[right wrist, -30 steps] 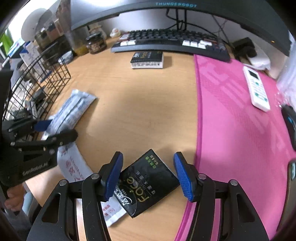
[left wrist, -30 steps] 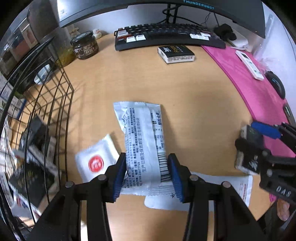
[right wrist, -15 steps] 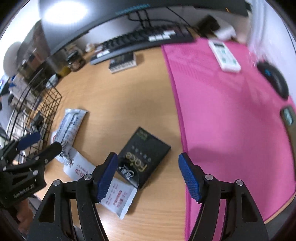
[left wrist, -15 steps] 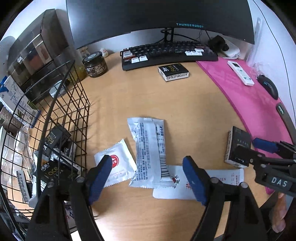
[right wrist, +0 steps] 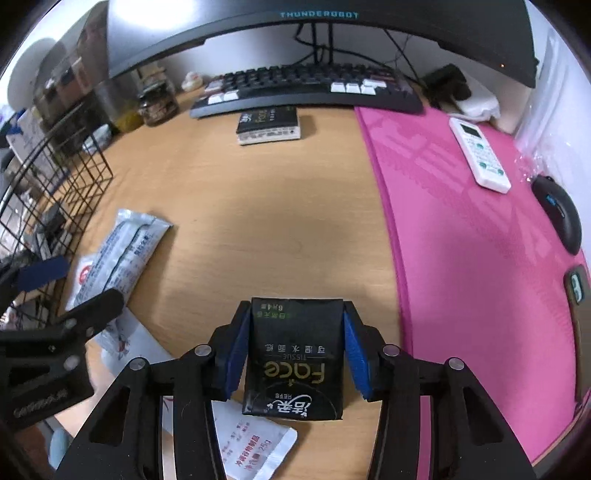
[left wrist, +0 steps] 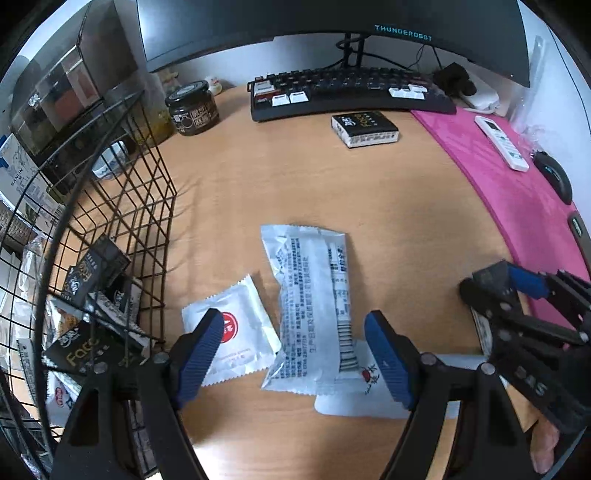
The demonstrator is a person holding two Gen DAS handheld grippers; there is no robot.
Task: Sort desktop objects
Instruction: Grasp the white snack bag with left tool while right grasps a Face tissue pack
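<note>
Monitor [left wrist: 332,22] reads "THUNDEROBOT"; black tissue pack [right wrist: 295,362] reads "Face" and "TISSUE"; sachet [right wrist: 255,446] "25g".

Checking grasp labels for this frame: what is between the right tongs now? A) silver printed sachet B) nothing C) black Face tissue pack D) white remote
C: in the right wrist view the right tongs are closed on both side edges of the black Face tissue pack, while the silver printed sachet lies on the desk and the white remote sits on the pink mat.

tissue pack [right wrist: 295,360]: black, gold lettering
long sachet [left wrist: 314,299]: silvery white, dark print
desk mat [right wrist: 480,240]: pink
tabletop [right wrist: 266,206]: light wood grain
</note>
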